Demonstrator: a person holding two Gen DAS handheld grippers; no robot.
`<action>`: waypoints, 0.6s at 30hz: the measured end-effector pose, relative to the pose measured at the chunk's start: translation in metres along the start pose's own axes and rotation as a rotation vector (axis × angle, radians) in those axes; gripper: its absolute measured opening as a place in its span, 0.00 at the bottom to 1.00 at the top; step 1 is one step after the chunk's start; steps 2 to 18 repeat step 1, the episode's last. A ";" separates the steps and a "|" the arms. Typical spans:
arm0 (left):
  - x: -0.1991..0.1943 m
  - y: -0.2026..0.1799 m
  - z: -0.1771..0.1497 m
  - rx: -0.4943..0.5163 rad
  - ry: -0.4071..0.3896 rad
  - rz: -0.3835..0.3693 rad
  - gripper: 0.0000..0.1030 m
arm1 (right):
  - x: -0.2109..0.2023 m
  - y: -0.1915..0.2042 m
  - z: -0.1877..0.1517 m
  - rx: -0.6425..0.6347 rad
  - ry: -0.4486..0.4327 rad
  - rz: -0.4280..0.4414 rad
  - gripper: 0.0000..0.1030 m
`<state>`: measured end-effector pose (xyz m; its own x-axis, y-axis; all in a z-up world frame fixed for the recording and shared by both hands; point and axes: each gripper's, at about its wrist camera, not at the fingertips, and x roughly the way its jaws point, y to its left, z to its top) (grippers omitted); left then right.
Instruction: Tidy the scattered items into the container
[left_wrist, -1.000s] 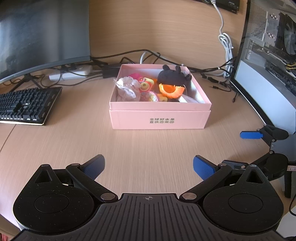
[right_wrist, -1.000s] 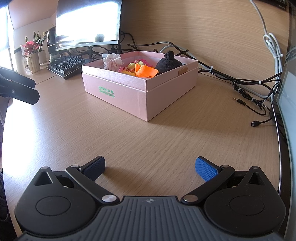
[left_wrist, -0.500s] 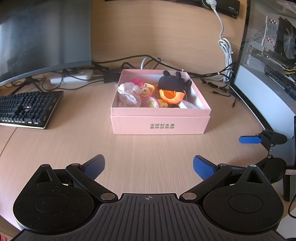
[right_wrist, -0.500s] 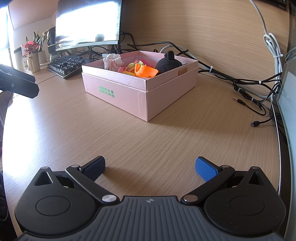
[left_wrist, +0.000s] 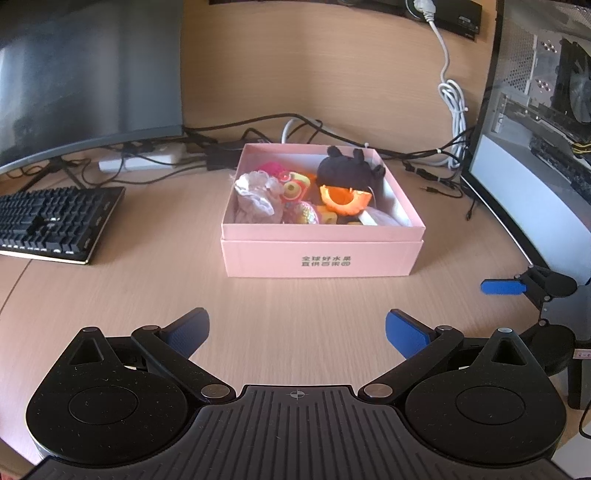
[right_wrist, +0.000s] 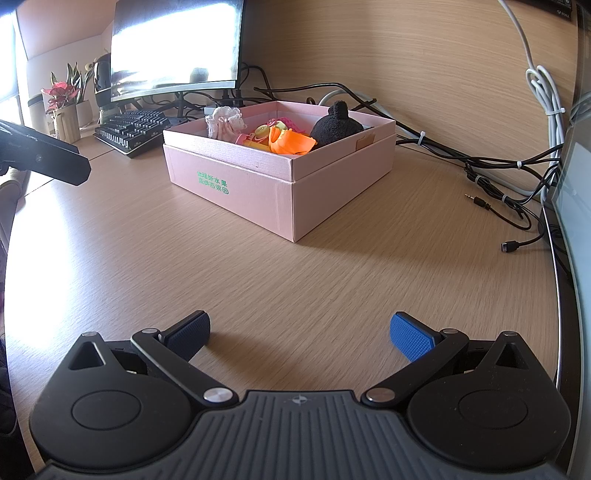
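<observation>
Left gripper (left_wrist: 295, 328): jaws spread wide, nothing between the blue pads, held over bare desk on the near side of the box.
Right gripper (right_wrist: 299, 334): jaws equally wide apart, empty, over bare wood near the box's right corner; in the left wrist view it shows at the right edge (left_wrist: 517, 306).
Desk (left_wrist: 147, 288): light wood grain; no loose items visible on the stretch between the grippers and the box.
Pink box (left_wrist: 321, 254): open-topped, green print on its near wall, standing at mid-desk beyond both grippers.
Box contents: a black plush toy (left_wrist: 349, 170) at the far right, an orange piece (left_wrist: 345, 199) just in front of it, a pale crumpled bundle (left_wrist: 255, 197) at the left, small yellow and pink toys (left_wrist: 295, 188) between.
Keyboard (left_wrist: 51, 221): black, left of the box, well apart from it.
Monitor (left_wrist: 85, 74): far left, behind the keyboard.
Cables (left_wrist: 295, 125): tangled along the far wall behind the box.
Computer case (left_wrist: 543, 110): right edge.
</observation>
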<state>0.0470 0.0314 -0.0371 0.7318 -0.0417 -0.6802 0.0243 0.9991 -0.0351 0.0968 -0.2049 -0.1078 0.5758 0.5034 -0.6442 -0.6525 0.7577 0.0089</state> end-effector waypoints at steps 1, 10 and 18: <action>0.000 0.000 0.000 0.001 -0.006 -0.006 1.00 | 0.000 0.000 0.000 0.000 0.000 0.000 1.00; 0.000 0.000 0.000 0.001 -0.006 -0.006 1.00 | 0.000 0.000 0.000 0.000 0.000 0.000 1.00; 0.000 0.000 0.000 0.001 -0.006 -0.006 1.00 | 0.000 0.000 0.000 0.000 0.000 0.000 1.00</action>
